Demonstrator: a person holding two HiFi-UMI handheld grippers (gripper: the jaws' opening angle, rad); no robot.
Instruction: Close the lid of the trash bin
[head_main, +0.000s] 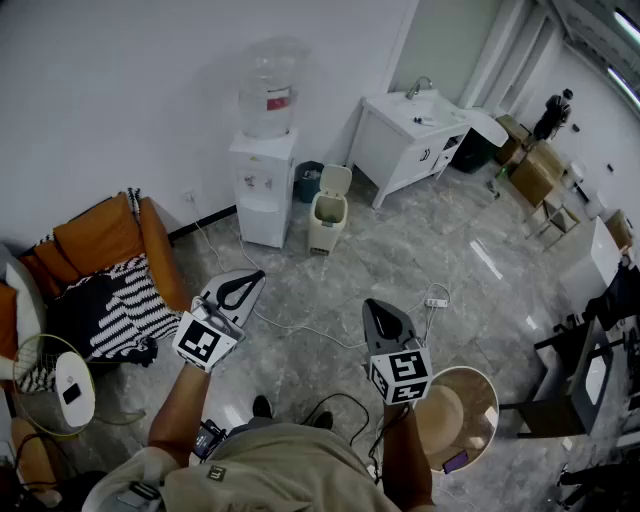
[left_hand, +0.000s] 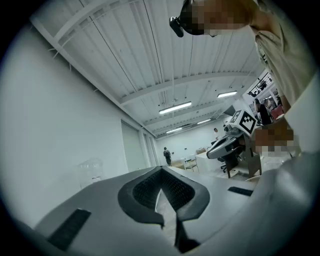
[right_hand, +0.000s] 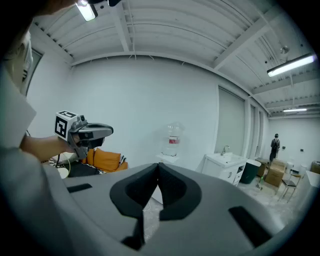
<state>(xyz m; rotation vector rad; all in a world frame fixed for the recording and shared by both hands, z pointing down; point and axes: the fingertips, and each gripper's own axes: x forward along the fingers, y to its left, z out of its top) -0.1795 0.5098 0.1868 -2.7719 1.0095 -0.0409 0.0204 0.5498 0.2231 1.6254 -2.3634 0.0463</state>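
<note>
The small cream trash bin (head_main: 326, 218) stands on the floor beside the water dispenser, its lid (head_main: 336, 180) tipped up and open. Both grippers are held in the air well short of it, a good stretch of floor between. My left gripper (head_main: 258, 274) points toward the bin, jaws together and empty; its tips (left_hand: 161, 169) meet in the left gripper view. My right gripper (head_main: 371, 303) is likewise shut with nothing in it, tips touching (right_hand: 158, 165) in the right gripper view. The bin does not show in either gripper view.
A white water dispenser (head_main: 266, 170) and a dark bin (head_main: 308, 181) flank the trash bin. A white sink cabinet (head_main: 410, 135) stands to its right, an orange sofa (head_main: 100, 245) at left. Cables (head_main: 300, 330) and a power strip (head_main: 435, 301) lie on the floor. A round stool (head_main: 458, 405) is near right.
</note>
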